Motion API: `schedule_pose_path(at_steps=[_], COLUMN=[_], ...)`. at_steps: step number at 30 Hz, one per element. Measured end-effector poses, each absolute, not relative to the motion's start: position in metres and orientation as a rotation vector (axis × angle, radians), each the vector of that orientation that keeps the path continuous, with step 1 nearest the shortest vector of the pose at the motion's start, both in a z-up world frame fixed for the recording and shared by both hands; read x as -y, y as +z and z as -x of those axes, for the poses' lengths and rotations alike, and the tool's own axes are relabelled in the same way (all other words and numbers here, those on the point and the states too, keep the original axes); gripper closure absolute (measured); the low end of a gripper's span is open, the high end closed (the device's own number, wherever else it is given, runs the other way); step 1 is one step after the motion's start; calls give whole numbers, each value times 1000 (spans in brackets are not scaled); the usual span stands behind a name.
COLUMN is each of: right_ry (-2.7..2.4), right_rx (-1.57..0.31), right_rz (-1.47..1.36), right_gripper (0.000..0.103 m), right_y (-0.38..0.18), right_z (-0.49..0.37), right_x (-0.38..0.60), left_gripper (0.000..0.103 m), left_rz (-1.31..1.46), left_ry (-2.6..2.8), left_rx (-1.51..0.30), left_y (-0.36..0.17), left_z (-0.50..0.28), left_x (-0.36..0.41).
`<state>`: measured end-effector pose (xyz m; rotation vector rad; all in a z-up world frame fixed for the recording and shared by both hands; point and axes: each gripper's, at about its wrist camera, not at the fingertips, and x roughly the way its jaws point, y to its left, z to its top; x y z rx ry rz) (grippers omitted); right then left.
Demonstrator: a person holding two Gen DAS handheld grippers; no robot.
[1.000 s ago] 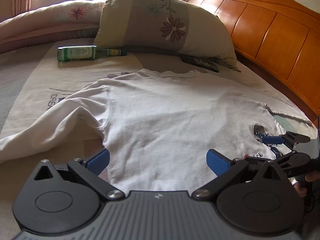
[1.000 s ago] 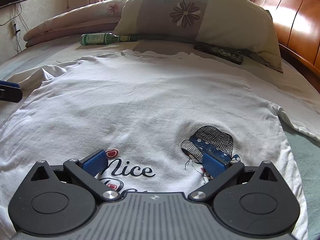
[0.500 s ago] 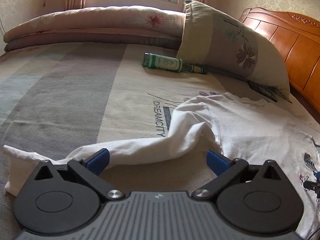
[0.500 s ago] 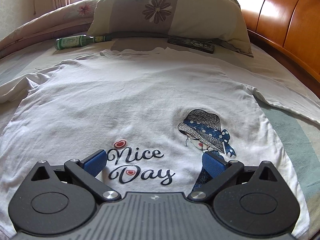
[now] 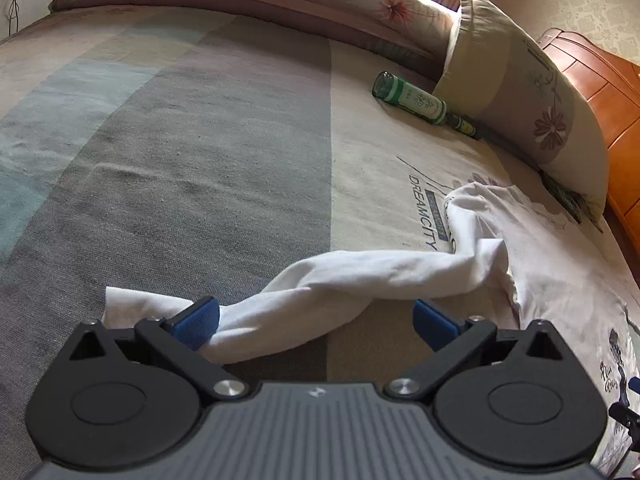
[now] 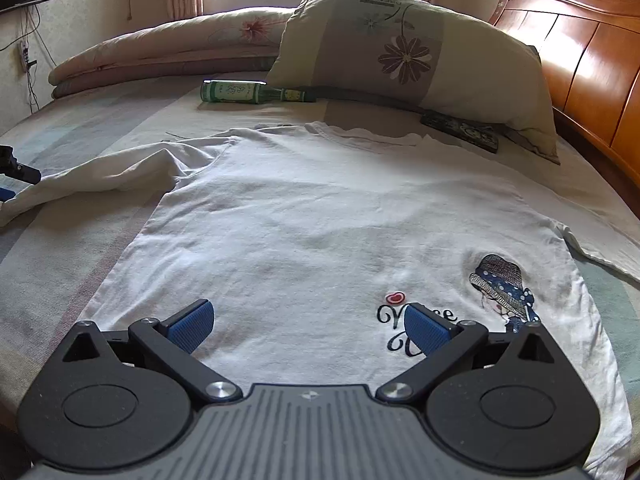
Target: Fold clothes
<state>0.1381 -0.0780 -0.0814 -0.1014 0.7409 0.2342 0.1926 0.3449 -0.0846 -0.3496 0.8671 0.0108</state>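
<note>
Both jaws gape wide, my left gripper (image 5: 316, 318) straddling the long-sleeved white shirt's (image 6: 340, 220) twisted sleeve (image 5: 360, 276) mid-bed, my right gripper (image 6: 306, 320) over its hem; next, I judge, pinching that sleeve to fold inward.

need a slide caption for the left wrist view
Open left gripper straddles the twisted long sleeve of a white cotton shirt on a striped bed.
</note>
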Motion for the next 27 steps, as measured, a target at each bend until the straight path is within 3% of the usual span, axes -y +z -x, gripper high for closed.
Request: schedule_pose_path(at_steps=[9, 20, 22, 24, 27], right_ry=[444, 976, 1059, 1105, 1137], right_rx=[-744, -691, -662, -639, -577], right_rz=[150, 443, 500, 566, 670], right_gripper=[0, 0, 5, 32, 48], right_y=[-65, -43, -46, -52, -64], right_z=[-151, -181, -183, -184, -185], right_x=[17, -154, -188, -222, -267], left_gripper=[1, 1, 1, 1, 1], left_rz=[394, 446, 457, 467, 487], left_ry=[132, 179, 194, 216, 226], left_rx=[-755, -746, -734, -724, -715], left_y=[-59, -62, -59, -57, -57], left_z=[-159, -146, -143, -140, -140], left_x=[-373, -404, -410, -416, -422])
